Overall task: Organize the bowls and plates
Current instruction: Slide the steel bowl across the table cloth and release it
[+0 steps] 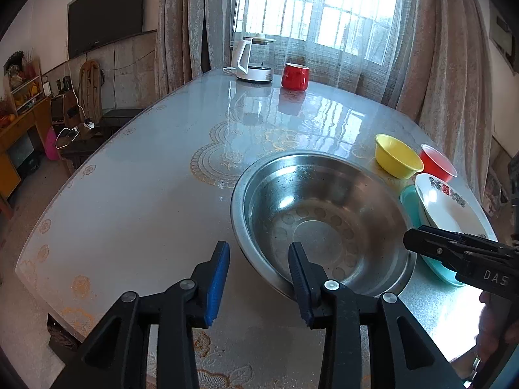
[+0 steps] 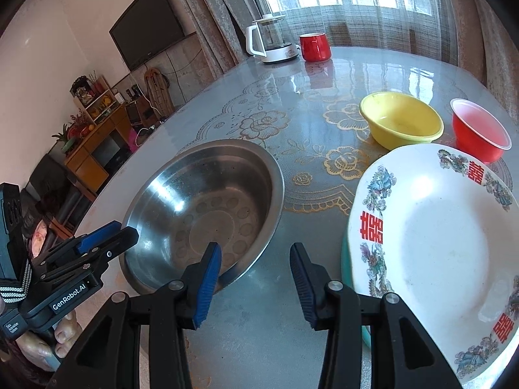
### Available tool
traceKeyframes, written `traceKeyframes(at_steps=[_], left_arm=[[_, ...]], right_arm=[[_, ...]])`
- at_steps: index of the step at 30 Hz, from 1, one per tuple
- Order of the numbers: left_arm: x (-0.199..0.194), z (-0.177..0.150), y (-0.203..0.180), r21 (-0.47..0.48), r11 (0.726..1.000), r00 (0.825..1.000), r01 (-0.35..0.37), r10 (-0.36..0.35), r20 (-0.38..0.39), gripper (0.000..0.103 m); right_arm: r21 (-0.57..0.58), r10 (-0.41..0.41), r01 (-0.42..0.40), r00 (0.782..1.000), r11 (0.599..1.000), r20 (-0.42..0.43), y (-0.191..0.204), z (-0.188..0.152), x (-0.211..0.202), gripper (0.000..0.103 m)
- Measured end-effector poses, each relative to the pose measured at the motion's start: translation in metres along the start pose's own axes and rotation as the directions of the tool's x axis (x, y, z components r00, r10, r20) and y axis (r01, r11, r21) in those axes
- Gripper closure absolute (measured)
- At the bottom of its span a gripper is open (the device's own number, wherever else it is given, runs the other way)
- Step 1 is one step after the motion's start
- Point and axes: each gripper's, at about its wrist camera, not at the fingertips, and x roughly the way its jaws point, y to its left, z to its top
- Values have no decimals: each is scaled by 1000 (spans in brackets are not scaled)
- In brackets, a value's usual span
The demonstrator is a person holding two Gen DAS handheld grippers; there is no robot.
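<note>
A large steel basin [image 1: 324, 194] [image 2: 207, 194] sits empty in the middle of the table. My left gripper [image 1: 258, 253] [image 2: 116, 231] is open astride its near left rim, one finger inside and one outside, pads not pressing. My right gripper [image 2: 254, 253] [image 1: 416, 236] is open over the table between the basin and a white plate [image 2: 438, 249] [image 1: 444, 204] with red characters. That plate lies on a teal plate [image 2: 345, 259] [image 1: 410, 201]. Behind them stand a yellow bowl [image 2: 400, 123] [image 1: 397, 155] and a red bowl [image 2: 478, 133] [image 1: 436, 162].
A white kettle [image 1: 253, 61] [image 2: 269, 42] and a red mug [image 1: 294, 76] [image 2: 314, 47] stand at the table's far edge by the curtained window. The table [image 1: 146, 194] has a glossy patterned top. A person's hand [image 1: 493, 324] holds the right gripper.
</note>
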Motion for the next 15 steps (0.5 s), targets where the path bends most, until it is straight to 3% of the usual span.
traceKeyframes(at_steps=[15], left_arm=[[-13,10,-6,5,1000,999,-18,18,44,64]], right_arm=[[113,27,-38,995,993,99,-30,3,-31,55]])
